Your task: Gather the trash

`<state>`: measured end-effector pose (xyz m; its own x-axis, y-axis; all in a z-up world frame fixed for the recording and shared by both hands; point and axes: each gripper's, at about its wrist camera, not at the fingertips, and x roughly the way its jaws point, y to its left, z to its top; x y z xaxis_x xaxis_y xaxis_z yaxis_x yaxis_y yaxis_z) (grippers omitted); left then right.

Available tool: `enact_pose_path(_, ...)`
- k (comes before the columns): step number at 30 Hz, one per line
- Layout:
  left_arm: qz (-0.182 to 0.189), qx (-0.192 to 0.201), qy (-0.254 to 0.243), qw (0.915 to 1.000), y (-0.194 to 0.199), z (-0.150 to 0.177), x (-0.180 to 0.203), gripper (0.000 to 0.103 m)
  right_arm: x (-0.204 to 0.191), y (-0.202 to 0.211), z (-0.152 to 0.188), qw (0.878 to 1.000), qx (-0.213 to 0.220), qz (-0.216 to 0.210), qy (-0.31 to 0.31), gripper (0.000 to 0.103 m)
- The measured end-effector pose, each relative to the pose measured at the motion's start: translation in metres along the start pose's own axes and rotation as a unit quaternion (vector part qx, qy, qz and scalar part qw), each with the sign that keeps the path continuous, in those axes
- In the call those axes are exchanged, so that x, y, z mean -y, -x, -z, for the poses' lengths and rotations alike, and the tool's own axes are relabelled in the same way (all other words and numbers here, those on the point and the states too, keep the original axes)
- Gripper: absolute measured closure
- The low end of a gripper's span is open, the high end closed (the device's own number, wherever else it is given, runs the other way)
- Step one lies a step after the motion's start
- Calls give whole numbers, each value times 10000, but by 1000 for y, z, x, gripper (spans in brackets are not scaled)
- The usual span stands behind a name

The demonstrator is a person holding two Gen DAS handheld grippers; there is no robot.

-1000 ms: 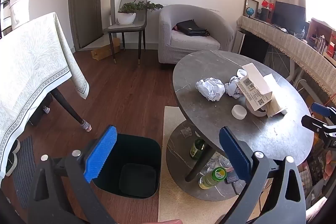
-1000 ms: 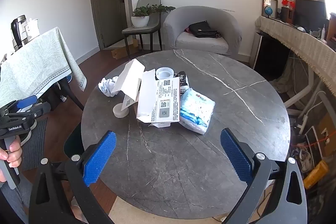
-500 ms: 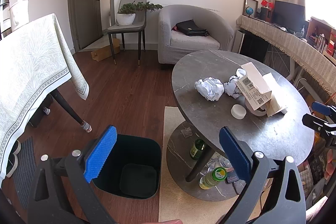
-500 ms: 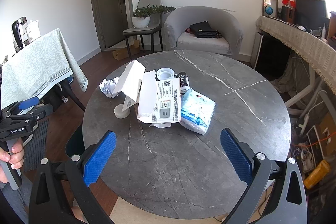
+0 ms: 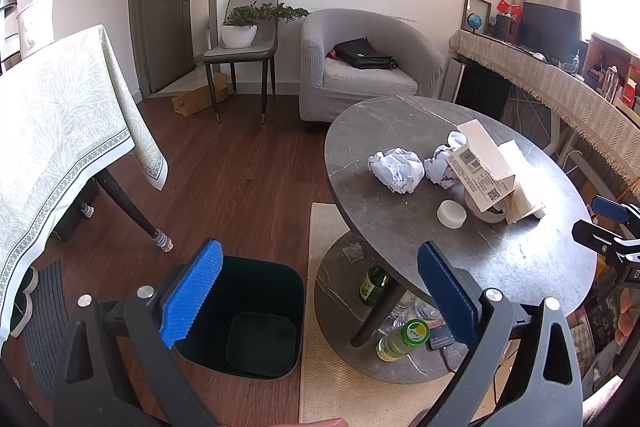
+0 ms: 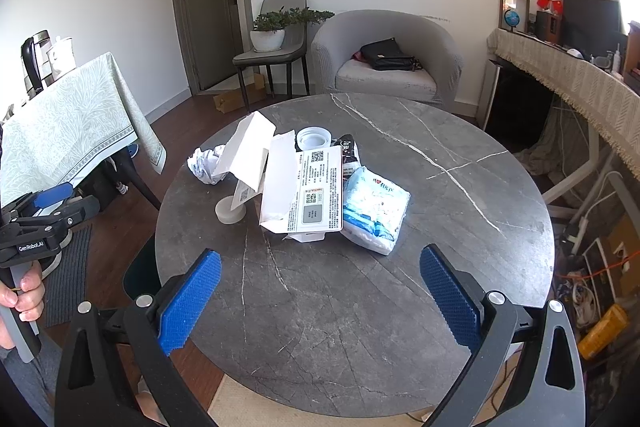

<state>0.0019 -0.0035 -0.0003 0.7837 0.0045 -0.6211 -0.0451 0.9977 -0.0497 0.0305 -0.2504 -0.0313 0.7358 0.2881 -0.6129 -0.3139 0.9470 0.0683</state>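
Little has shifted since the earlier frames: both grippers hang almost where they were, the right wrist view having crept only slightly nearer the round marble table (image 6: 460, 211); the litter lies as it did. The left gripper (image 5: 316, 295) stands wide open with nothing between its blue pads, above the floor beside the table, over the dark waste bin (image 5: 256, 323), which stands just off the table's edge; the right gripper (image 6: 320, 297) is likewise spread wide and empty, above the near part of the tabletop. On the table sit a crumpled paper ball (image 5: 396, 169), a second crumpled paper (image 5: 442, 167) touching an opened white carton (image 6: 308, 191), a small white cap (image 5: 451, 213), a white lid (image 6: 314, 138) and a blue-and-white tissue pack (image 6: 376, 209) just beside the carton; bottles (image 5: 400, 341) lie on the lower shelf.
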Motion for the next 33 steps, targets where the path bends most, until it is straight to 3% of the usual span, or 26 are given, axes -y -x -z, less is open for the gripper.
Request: enact_pose_path(33, 64, -30, -9, 10000, -1, 1, 5, 3, 1, 1, 1, 10000, -14, 14, -11, 3)
